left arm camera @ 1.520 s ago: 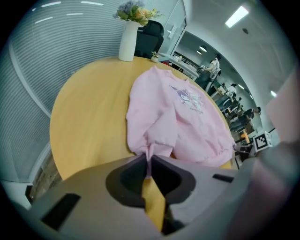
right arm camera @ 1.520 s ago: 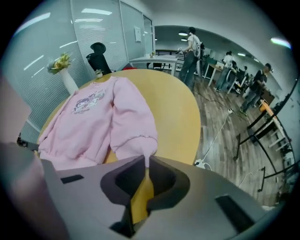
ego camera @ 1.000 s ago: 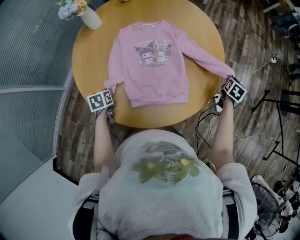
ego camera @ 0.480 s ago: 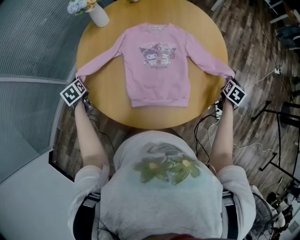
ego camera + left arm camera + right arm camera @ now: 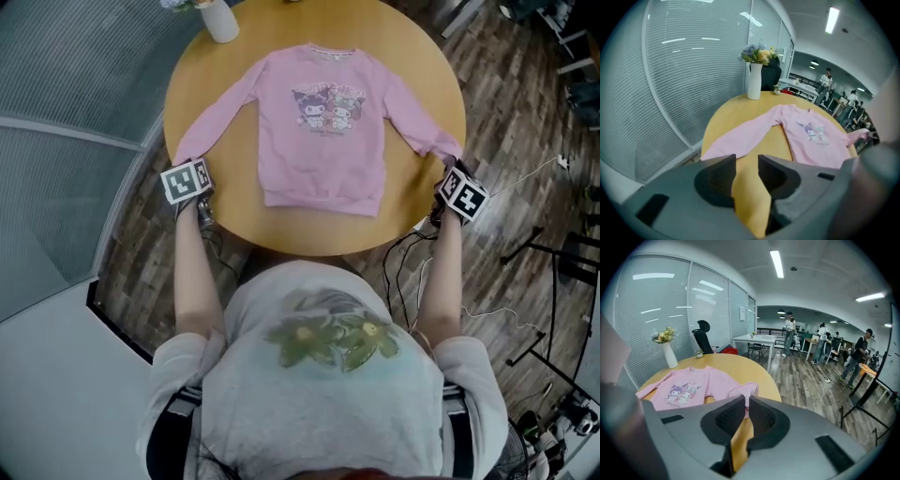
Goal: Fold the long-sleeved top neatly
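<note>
Zero folds so far, by the look: long-sleeved top (image 5: 319,122) lies flat, print up, mid bench (image 5: 412,56), sleeves spread to both rims; all folding left. L to R: left gripper (image 5: 746,161) at bench edge, jaws just been opening, nothing btwn them, left cuff (image 5: 712,152) loose just ahead; vase (image 5: 222,21) near far-left rim; right gripper (image 5: 744,404) clamped on right cuff (image 5: 749,391) at rim. Bare bench shows only below hem & beside the body.
</note>
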`<state>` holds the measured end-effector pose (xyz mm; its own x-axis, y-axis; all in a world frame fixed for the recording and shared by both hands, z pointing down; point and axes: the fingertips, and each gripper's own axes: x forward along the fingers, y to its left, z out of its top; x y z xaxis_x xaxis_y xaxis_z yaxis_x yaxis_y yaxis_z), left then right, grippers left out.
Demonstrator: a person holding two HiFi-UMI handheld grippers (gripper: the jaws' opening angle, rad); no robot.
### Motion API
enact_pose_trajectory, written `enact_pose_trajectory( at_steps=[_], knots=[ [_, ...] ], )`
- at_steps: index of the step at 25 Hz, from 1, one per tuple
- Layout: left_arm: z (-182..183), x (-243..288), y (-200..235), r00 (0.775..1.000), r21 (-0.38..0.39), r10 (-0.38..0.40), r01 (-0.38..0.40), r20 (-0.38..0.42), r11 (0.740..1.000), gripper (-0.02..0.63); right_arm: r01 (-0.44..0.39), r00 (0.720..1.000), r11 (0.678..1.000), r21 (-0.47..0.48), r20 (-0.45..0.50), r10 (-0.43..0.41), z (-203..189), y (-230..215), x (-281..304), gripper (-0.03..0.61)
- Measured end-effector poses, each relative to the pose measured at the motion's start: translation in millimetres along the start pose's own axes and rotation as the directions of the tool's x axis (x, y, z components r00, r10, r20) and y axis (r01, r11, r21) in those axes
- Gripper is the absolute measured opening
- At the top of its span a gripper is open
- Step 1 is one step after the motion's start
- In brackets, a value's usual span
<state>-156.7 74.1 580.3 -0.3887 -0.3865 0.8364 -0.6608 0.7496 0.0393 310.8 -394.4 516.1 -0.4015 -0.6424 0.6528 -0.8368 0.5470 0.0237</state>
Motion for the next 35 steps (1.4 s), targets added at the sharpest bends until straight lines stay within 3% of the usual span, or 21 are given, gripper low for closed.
enact_pose_trajectory(
  at_steps=[6, 13, 16, 18, 20, 22, 23, 26, 27, 28, 29, 32, 35],
  knots=[
    [2.3, -2.5, -20.2, 0.998, 0.05, -0.058, 0.058, 0.015, 0.997, 0.129, -0.083, 0.99, 0.996, -0.041, 0.115, 0.087, 44.6, 37.8, -21.6, 0.037],
    [31.5, 9.4, -21.7, 0.984, 0.099, -0.177, 0.175, 0.018, 0.98, 0.129, -0.21, 0.952, 0.967, -0.144, 0.196, 0.236, 100.9, 123.7, -53.5, 0.037],
    [29.9, 23.2, -15.1, 0.986, 0.197, -0.166, 0.169, -0.031, 0.966, 0.129, -0.224, 0.945, 0.962, -0.156, 0.209, 0.254, 112.6, 162.7, -62.9, 0.037],
    [8.4, 41.8, -4.9, 0.989, 0.339, -0.104, 0.135, -0.11, 0.931, 0.156, -0.229, 0.942, 0.959, -0.167, 0.21, 0.262, 113.9, 188.0, -68.4, 0.037],
    [-18.0, 67.5, 2.2, 0.979, 0.471, -0.069, 0.154, -0.193, 0.869, 0.189, -0.238, 0.94, 0.954, -0.183, 0.202, 0.273, 112.0, 213.5, -70.4, 0.037],
    [-38.0, 85.1, 11.7, 0.965, 0.536, -0.058, 0.191, -0.255, 0.822, 0.189, -0.251, 0.94, 0.949, -0.192, 0.186, 0.286, 106.2, 237.8, -69.4, 0.037],
    [-40.9, 87.7, 14.5, 0.96, 0.545, -0.069, 0.211, -0.27, 0.812, 0.191, -0.257, 0.94, 0.946, -0.196, 0.176, 0.292, 102.9, 248.9, -68.6, 0.037],
    [-35.0, 85.8, 16.4, 0.948, 0.525, -0.124, 0.268, -0.293, 0.808, 0.172, -0.264, 0.944, 0.943, -0.204, 0.144, 0.296, 93.0, 274.2, -67.8, 0.037],
    [-30.5, 86.1, 19.3, 0.946, 0.518, -0.139, 0.28, -0.294, 0.808, 0.077, -0.265, 0.946, 0.942, -0.204, 0.135, 0.295, 89.4, 281.4, -67.6, 0.037],
    [-23.1, 84.7, 23.1, 0.942, 0.506, -0.159, 0.295, -0.296, 0.811, 0.02, -0.267, 0.947, 0.942, -0.203, 0.127, 0.296, 86.0, 289.2, -66.9, 0.037],
    [-15.3, 80.9, 25.9, 0.931, 0.473, -0.194, 0.327, -0.308, 0.818, 0.018, -0.27, 0.947, 0.942, -0.201, 0.121, 0.297, 82.7, 297.6, -65.9, 0.037],
    [3.7, 64.2, 24.7, 0.848, 0.244, -0.398, 0.493, -0.351, 0.835, 0.015, -0.276, 0.947, 0.941, -0.195, 0.11, 0.301, 74.0, 321.6, -62.9, 0.037],
    [34.9, 52.1, 33.3, 0.772, 0.066, -0.566, 0.606, -0.288, 0.793, 0.015, -0.282, 0.947, 0.942, -0.183, 0.103, 0.303, 66.1, 343.8, -60.1, 0.037]
  ],
)
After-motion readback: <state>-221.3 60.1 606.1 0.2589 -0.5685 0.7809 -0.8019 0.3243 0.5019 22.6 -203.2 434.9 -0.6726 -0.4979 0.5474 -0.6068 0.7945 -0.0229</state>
